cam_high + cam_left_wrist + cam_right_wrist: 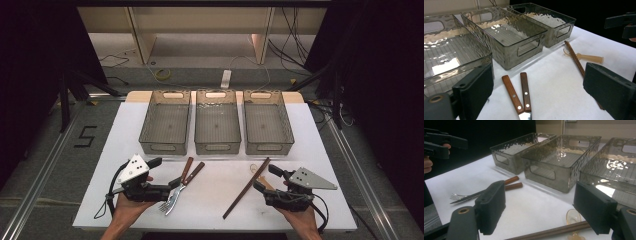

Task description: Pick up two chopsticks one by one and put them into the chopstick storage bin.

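Just ahead of our left gripper (175, 183), jaws spread and empty, the fork (176, 192) and knife (184, 184) lie touching, handles pointing away; our right gripper (264, 178), seemingly open, sits by the chopsticks (246, 188).

Three clear bins (165, 123) (216, 121) (267, 121) stand side by side at the far edge of a white table (125, 135), each with handle cut-outs. Beyond the table, cables (162, 74) and a power strip (226, 78) lie on the grey floor (45, 145), which bears a black "5" mark (85, 136).
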Tool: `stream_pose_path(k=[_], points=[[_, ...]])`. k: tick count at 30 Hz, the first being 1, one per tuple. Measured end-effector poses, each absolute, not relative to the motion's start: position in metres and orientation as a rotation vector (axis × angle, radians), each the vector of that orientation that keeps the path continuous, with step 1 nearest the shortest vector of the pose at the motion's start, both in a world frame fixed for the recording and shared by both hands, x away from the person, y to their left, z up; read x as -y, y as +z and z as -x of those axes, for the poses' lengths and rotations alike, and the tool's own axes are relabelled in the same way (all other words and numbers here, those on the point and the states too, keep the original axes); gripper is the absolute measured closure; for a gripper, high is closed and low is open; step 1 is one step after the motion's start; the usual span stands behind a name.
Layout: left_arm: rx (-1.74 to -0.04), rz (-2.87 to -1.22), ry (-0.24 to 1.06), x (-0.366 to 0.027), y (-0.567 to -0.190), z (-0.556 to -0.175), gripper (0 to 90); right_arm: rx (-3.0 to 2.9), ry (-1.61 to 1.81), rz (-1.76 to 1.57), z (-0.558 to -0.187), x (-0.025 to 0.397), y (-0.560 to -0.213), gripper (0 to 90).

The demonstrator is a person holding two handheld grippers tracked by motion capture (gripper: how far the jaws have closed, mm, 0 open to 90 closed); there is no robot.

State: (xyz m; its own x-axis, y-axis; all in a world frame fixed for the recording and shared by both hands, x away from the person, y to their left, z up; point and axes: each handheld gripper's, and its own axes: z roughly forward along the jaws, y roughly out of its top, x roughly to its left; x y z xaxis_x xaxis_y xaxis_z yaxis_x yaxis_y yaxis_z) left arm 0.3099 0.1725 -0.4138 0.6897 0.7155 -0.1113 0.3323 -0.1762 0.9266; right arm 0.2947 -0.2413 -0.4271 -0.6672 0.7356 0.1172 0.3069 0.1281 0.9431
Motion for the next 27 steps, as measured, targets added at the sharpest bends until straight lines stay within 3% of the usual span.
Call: stream_pose_path(k=[15,27], points=[[-0.916,-1.782,0.384,-0.163,-0.41,-0.313,10.2,-1.991,1.506,-1.017,-0.294,0.246,-0.423,25.6],[-0.931,-1.936,0.294,-0.111,-0.405,-0.327,12.7,-1.955,1.473,-1.017,-0.293,0.25,-0.42,25.5]])
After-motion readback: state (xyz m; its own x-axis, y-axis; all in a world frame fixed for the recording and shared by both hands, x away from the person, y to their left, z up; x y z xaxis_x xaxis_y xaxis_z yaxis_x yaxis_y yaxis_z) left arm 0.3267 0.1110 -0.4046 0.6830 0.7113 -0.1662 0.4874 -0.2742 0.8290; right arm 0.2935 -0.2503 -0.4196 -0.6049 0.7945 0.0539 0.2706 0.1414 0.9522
